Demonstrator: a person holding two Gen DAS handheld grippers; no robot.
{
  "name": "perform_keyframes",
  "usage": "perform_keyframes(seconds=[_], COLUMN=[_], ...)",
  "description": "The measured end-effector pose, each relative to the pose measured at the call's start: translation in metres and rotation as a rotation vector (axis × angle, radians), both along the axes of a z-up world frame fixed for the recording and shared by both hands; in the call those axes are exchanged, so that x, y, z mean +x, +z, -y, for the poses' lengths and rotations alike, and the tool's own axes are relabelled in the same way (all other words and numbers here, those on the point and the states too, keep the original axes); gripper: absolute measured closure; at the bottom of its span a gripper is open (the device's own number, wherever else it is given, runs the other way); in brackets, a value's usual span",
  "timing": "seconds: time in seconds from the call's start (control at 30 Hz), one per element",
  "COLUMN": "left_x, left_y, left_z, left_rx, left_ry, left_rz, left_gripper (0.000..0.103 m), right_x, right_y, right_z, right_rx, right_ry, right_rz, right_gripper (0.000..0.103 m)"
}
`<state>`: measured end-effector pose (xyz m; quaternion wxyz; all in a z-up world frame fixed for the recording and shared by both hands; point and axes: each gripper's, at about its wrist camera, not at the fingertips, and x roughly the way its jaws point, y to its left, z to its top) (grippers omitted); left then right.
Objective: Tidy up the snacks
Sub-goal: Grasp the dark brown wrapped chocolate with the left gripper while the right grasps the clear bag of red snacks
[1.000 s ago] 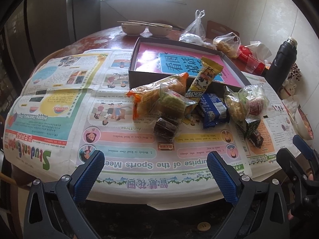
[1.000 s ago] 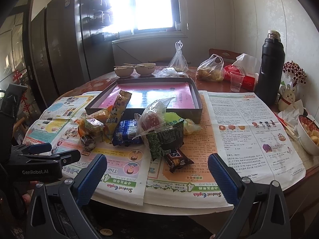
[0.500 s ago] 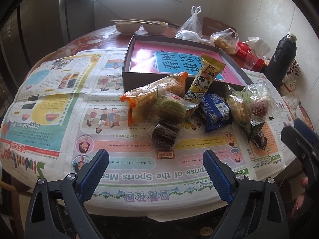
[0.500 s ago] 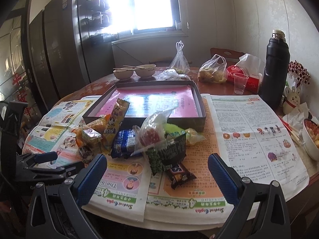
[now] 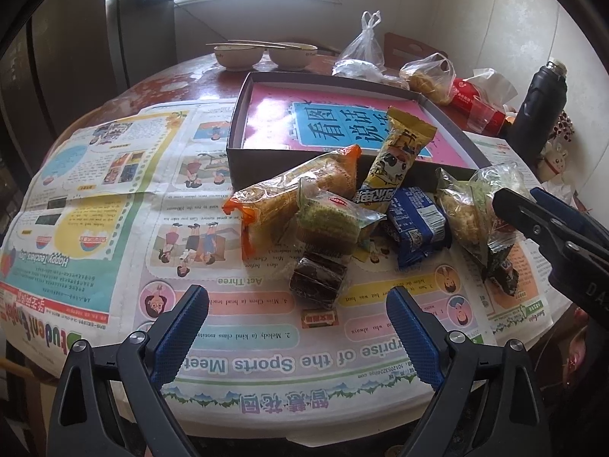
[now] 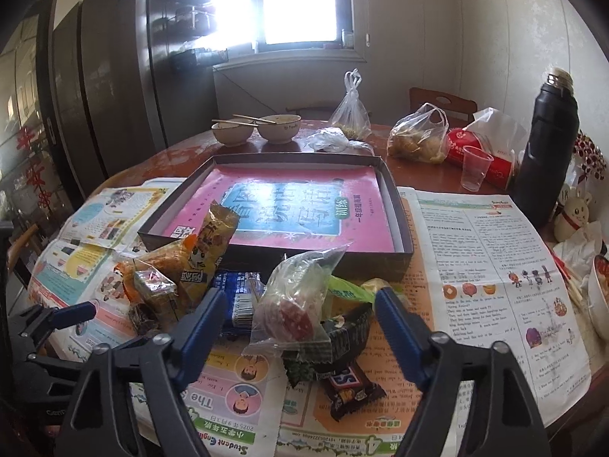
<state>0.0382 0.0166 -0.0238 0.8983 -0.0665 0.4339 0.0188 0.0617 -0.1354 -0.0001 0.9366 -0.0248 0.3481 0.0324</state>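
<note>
Left claw (image 5: 297,318) stood released above the newspaper (image 5: 114,190), nothing between its pads. Snack pile lay on the tabletop (image 6: 182,152) against the near wall of the shallow box (image 6: 396,205): orange-wrapped cake (image 5: 289,194), green cake packet (image 5: 331,221), yellow cow-print packet (image 5: 399,156) leaning on the box rim, blue biscuit pack (image 5: 416,224). Box held only a pink booklet (image 6: 289,205). Right claw (image 6: 297,310) had just been closing, released, its pads either side of a clear bag (image 6: 293,301) without pressing it. Two bowls (image 6: 255,131) stood behind the box.
</note>
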Motion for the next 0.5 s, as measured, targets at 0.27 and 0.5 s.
perform_keyframes(seconds=[0.27, 0.5], left_x=[0.007, 0.012], left_y=[-0.005, -0.012], left_z=[-0.004, -0.007], left_rx=[-0.018, -0.052], left_ry=[-0.001, -0.012], left_rz=[-0.014, -0.036], left_gripper=[0.025, 0.041], right_x=[0.007, 0.010], right_y=[-0.008, -0.007], right_z=[-0.008, -0.003], right_rx=[-0.056, -0.036], right_ry=[0.034, 0.045], right_rz=[-0.013, -0.003], right_gripper=[0.061, 0.067])
